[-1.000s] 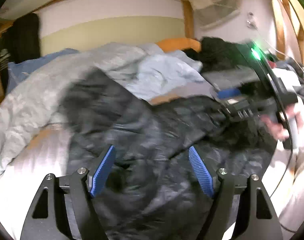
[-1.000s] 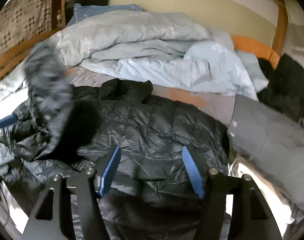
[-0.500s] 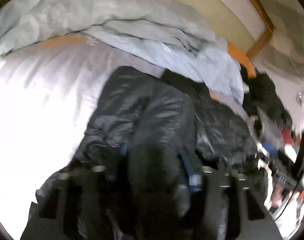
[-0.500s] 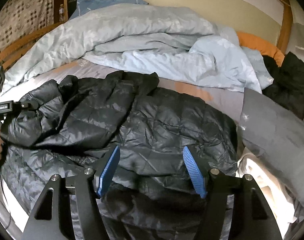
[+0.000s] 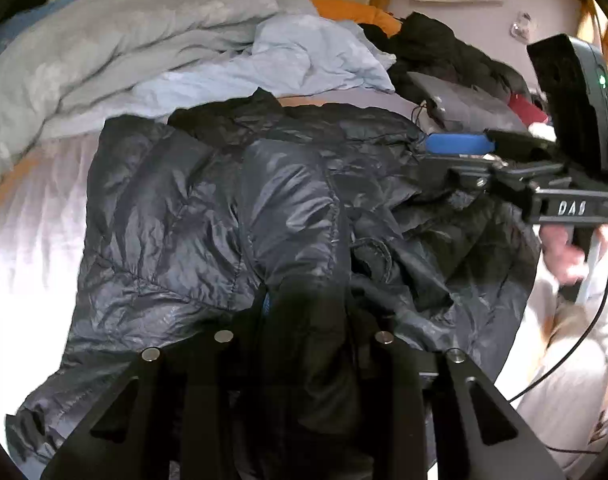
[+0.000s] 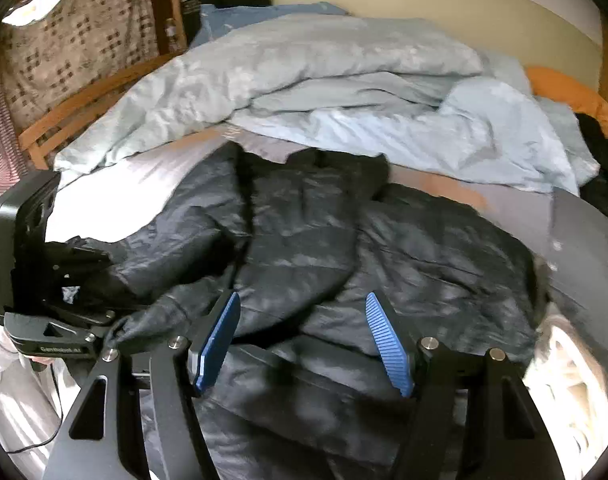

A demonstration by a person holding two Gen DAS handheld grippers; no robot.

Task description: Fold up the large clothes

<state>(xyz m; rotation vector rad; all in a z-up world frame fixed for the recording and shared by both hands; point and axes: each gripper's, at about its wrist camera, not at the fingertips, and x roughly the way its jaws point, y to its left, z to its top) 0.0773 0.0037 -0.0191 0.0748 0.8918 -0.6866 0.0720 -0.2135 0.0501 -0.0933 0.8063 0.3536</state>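
Observation:
A black puffer jacket lies spread on the bed. One sleeve runs across its body and into my left gripper. The jaws are closing, the sleeve fills the gap between them and hides nearly all of the blue pads. In the right wrist view, the left gripper sits at the jacket's left edge with bunched fabric in it. My right gripper hovers open just over the jacket's lower middle, nothing between its blue pads. From the left wrist view, the right gripper is at the jacket's right side.
A rumpled light-blue duvet is heaped behind the jacket. An orange pillow, dark clothes and a grey folded item lie at the back right. A wooden bed rail runs along the left. A hand holds the right gripper.
My left gripper, open above the jacket a second ago, has dropped and closed around the sleeve. The sleeve now lies across the jacket's body. The right gripper stays open, shifted slightly.

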